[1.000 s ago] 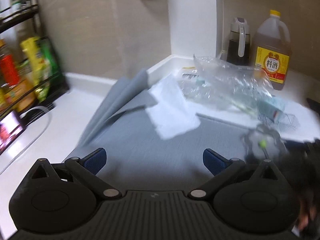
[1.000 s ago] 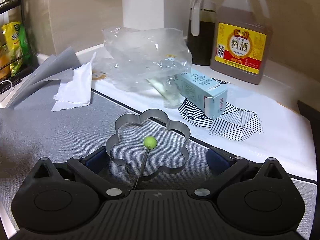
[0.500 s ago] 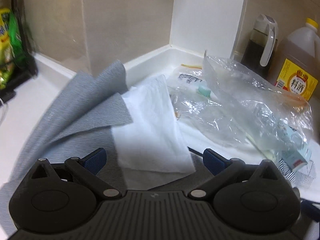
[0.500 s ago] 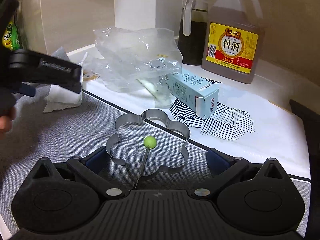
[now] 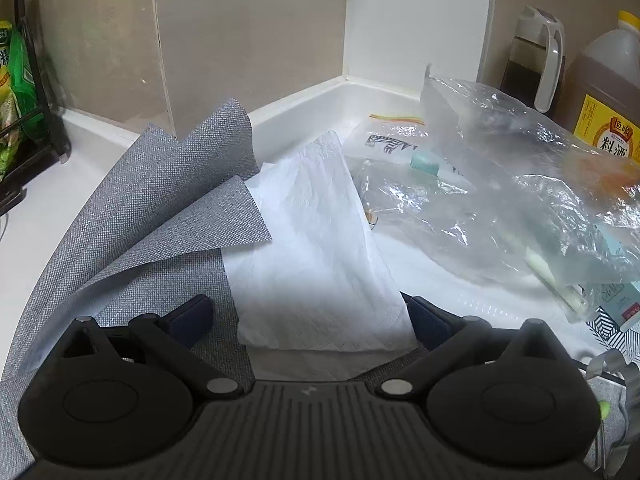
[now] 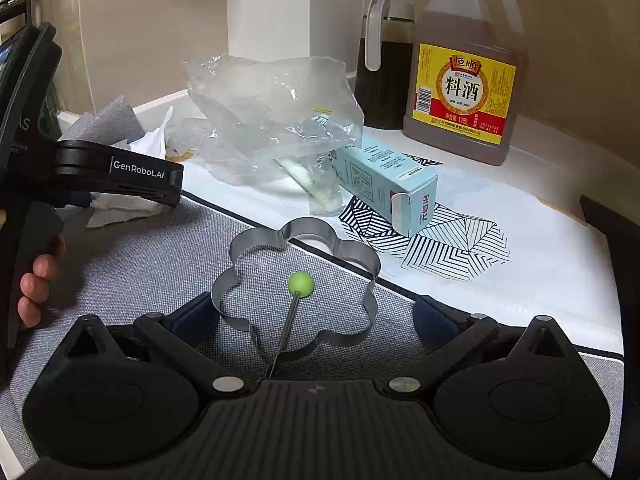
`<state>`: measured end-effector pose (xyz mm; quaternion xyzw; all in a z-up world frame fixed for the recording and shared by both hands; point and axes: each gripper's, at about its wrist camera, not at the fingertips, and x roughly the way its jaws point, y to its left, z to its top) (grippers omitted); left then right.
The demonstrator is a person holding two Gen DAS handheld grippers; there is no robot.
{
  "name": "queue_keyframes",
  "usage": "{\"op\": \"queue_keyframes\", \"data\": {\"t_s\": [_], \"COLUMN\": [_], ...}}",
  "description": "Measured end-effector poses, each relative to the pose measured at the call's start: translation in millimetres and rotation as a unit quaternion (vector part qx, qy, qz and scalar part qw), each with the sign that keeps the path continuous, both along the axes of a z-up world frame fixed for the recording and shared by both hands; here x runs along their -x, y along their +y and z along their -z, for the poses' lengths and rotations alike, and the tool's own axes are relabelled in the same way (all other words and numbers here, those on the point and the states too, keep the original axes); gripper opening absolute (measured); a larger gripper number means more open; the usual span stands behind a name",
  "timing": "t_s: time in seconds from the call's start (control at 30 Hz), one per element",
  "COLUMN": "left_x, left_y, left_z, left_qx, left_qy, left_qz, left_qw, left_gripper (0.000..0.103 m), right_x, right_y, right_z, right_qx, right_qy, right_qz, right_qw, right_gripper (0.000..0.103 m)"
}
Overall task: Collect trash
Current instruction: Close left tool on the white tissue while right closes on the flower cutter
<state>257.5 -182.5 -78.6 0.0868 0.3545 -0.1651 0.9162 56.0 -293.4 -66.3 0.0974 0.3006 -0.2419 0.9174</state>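
The left hand-held gripper [image 5: 308, 316] has closed in on the crumpled white paper towel [image 5: 316, 248], which now lies between its spread fingers, ready for pinching. The right hand-held gripper [image 6: 316, 316], also spread, hovers around the flower-shaped steel ring [image 6: 298, 284].

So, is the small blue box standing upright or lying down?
Lying down. The blue box rests on its long side on the patterned paper, one end flap facing the camera.

the left wrist camera sits low and very close to the white tissue [image 5: 320, 264], looking toward the wall corner. the right wrist camera looks from farther back. both views show the clear plastic bag [image 6: 272, 120] and the tissue.
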Motion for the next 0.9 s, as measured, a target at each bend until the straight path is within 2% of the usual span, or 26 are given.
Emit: {"op": "queue_keyframes", "data": {"t_s": [0.13,0.27,0.47,0.53,0.6,0.63,0.67,0.7,0.8,0.9], "left_x": [-5,-15,-10,-4,6,12,18,23,39,52], "left_y": [0,6,8,8,6,6,5,4,6,16], "left_z": [-5,-6,-6,-8,-12,-14,-14,-15,-15,-18], "left_qx": [-0.003,0.000,-0.003,0.000,0.001,-0.002,-0.005,-0.009,-0.020,-0.009], "left_qy": [0.008,0.009,0.006,0.001,-0.013,-0.018,-0.020,-0.022,-0.024,-0.016], "left_qz": [-0.007,-0.040,-0.064,-0.054,-0.023,-0.010,0.002,0.012,0.021,0.029], "left_qw": [0.9999,0.9992,0.9980,0.9985,0.9996,0.9998,0.9998,0.9996,0.9993,0.9994], "left_gripper": [0.103,0.103,0.103,0.091,0.056,0.047,0.026,0.010,0.005,0.004], "right_x": [0,0,0,1,4,6,7,8,13,16], "right_y": [-1,0,0,0,1,0,-1,-1,1,7], "right_z": [0,0,0,-1,-4,-5,-5,-6,-7,-10], "right_qx": [0.000,0.001,0.002,0.003,0.001,0.001,-0.002,-0.005,-0.011,0.002], "right_qy": [0.000,0.000,0.000,-0.004,-0.018,-0.024,-0.028,-0.033,-0.051,-0.066], "right_qz": [0.001,0.000,0.001,0.001,-0.007,-0.007,-0.007,-0.008,-0.012,-0.023], "right_qw": [1.000,1.000,1.000,1.000,1.000,1.000,1.000,0.999,0.999,0.998], "right_gripper": [0.103,0.103,0.103,0.102,0.090,0.081,0.081,0.081,0.080,0.080]}}
